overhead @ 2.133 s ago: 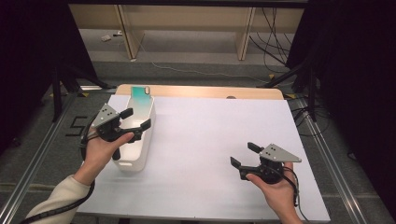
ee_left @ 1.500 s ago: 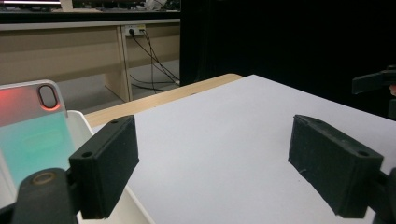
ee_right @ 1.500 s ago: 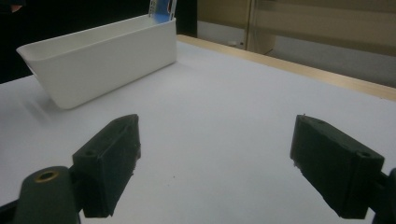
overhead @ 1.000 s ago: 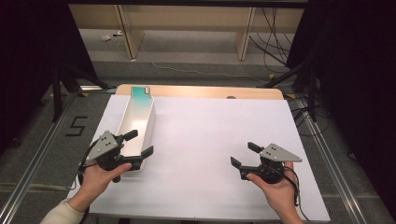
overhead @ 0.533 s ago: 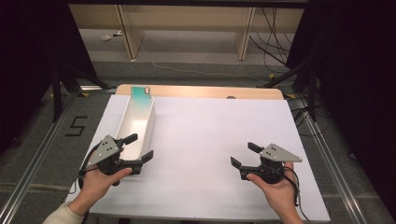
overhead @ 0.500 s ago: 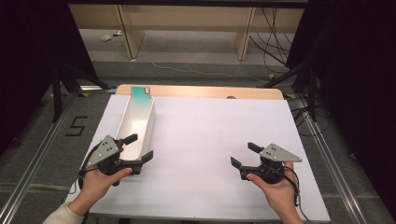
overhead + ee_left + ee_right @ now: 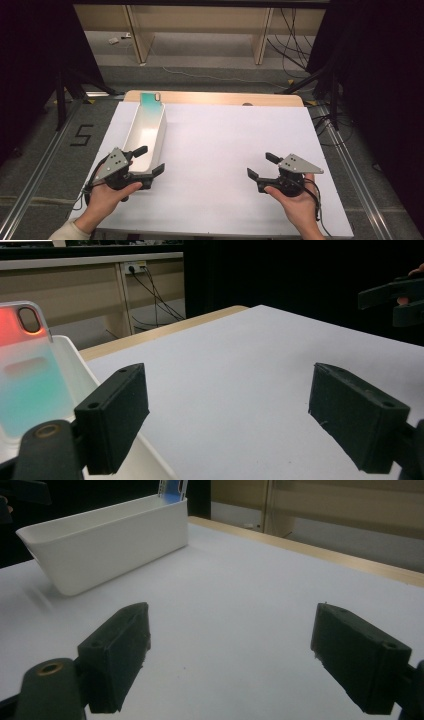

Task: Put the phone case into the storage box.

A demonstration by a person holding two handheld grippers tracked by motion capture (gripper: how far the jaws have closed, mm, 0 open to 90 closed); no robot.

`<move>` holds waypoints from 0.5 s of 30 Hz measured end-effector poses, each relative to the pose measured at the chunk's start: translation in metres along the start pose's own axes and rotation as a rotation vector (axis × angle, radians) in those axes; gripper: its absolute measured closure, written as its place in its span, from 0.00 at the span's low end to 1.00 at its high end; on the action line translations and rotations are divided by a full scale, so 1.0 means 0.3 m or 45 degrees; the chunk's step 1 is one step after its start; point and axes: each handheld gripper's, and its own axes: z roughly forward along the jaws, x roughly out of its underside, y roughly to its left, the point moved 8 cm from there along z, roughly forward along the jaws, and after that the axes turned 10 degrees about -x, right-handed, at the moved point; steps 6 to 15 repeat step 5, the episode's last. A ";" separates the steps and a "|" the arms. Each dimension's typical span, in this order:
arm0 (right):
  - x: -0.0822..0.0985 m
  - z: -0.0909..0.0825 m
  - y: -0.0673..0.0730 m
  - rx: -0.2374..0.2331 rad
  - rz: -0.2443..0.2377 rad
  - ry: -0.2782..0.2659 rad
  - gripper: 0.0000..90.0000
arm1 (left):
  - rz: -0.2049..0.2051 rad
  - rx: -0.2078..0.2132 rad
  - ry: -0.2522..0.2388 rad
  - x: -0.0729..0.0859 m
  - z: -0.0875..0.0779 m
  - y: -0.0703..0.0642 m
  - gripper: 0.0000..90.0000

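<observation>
- Left gripper (image 7: 148, 160) spread wide, nothing held, beside near end of white bin (image 7: 146, 132).
- Right gripper (image 7: 257, 166) likewise released, well apart.
- Phone case (image 7: 150, 99) propped at bin's far end.
- Risk: bin gets nudged, case is toppled.

A long bin (image 7: 146, 134) is set lengthwise on the table (image 7: 230, 135) near its left edge, with one end toward the far edge and the other toward the near edge. A phone case (image 7: 150, 99) is stood in the bin's far end, leaned against the end wall and reaching above the rim. The left gripper (image 7: 147, 161) is held at the bin's near end, close to the table's near left corner, one jaw over the bin and the other outside its right wall. The right gripper (image 7: 261, 166) is held over bare table toward the near right corner, well apart from the bin.
</observation>
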 end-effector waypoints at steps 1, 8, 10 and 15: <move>0.000 0.000 0.000 0.000 0.000 0.000 0.19 | -0.002 0.000 0.000 0.000 0.000 -0.001 0.17; -0.001 -0.002 0.001 -0.002 -0.004 -0.003 0.19 | -0.001 0.002 -0.002 -0.001 -0.002 -0.003 0.17; -0.001 -0.002 0.001 -0.002 -0.004 -0.003 0.19 | -0.001 0.002 -0.002 -0.001 -0.002 -0.003 0.17; -0.001 -0.002 0.001 -0.002 -0.004 -0.003 0.19 | -0.001 0.002 -0.002 -0.001 -0.002 -0.003 0.17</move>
